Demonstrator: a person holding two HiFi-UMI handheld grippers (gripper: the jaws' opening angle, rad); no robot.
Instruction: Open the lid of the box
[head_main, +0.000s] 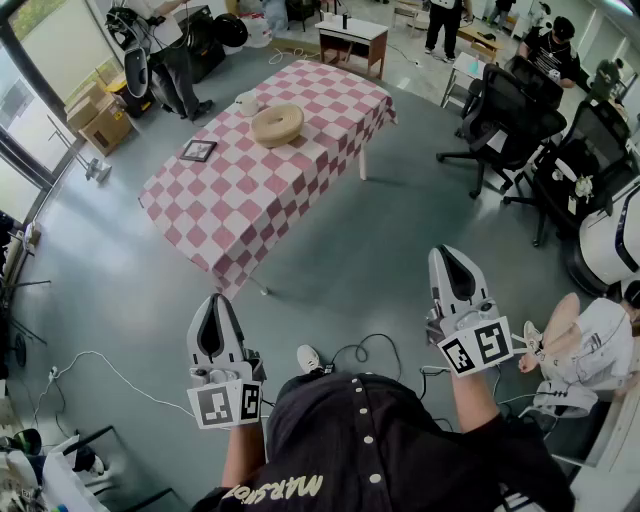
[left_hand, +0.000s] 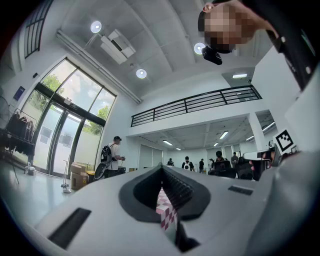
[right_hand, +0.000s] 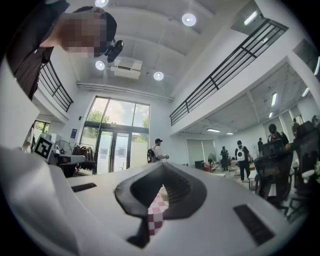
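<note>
A round, flat tan box (head_main: 278, 124) lies on the table with the red-and-white checked cloth (head_main: 250, 200), towards its far end, its lid on. Both grippers are held close to my body, well short of the table and above the grey floor. My left gripper (head_main: 215, 300) and my right gripper (head_main: 445, 250) point towards the table, jaws together with nothing between them. In the left gripper view the left gripper (left_hand: 162, 168) shows only a sliver of the checked cloth (left_hand: 166, 212) through the gap behind its closed tips. The right gripper (right_hand: 163, 165) frames the cloth (right_hand: 156, 217) likewise.
A small dark framed item (head_main: 198, 151) and a white object (head_main: 246, 100) also lie on the table. Cables (head_main: 375, 350) trail over the floor near my feet. Office chairs (head_main: 505, 115) stand at the right, cardboard boxes (head_main: 100, 115) at the left. Several people stand at the back.
</note>
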